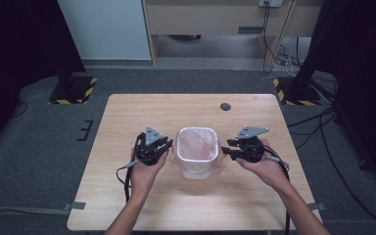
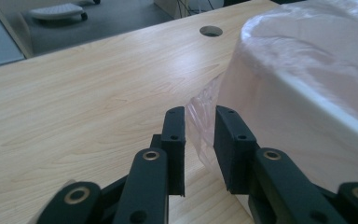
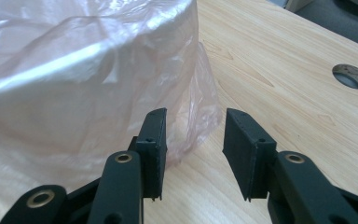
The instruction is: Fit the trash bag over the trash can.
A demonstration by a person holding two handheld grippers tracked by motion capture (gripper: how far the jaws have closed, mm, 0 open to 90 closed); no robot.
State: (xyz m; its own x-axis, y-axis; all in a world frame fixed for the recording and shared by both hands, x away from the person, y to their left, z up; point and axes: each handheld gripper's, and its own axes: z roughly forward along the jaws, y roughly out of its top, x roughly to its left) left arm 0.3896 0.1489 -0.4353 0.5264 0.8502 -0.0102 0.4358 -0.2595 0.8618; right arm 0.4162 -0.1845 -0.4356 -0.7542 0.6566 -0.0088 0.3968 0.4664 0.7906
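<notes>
Bin (image 1: pixel 197 156): one, pink liner (image 3: pixel 74 84). Left gripper (image 2: pixel 199 135) fingers parted around liner fold; right gripper (image 3: pixel 193 140) fingers apart.

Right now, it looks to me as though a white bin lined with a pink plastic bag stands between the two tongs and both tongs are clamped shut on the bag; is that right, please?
Not quite: neither is clamped shut. The white bin with its pink plastic bag does stand between them, but the left tongs stand open around a fold of bag in the left gripper view, and the right tongs gape open in the right gripper view.
</notes>
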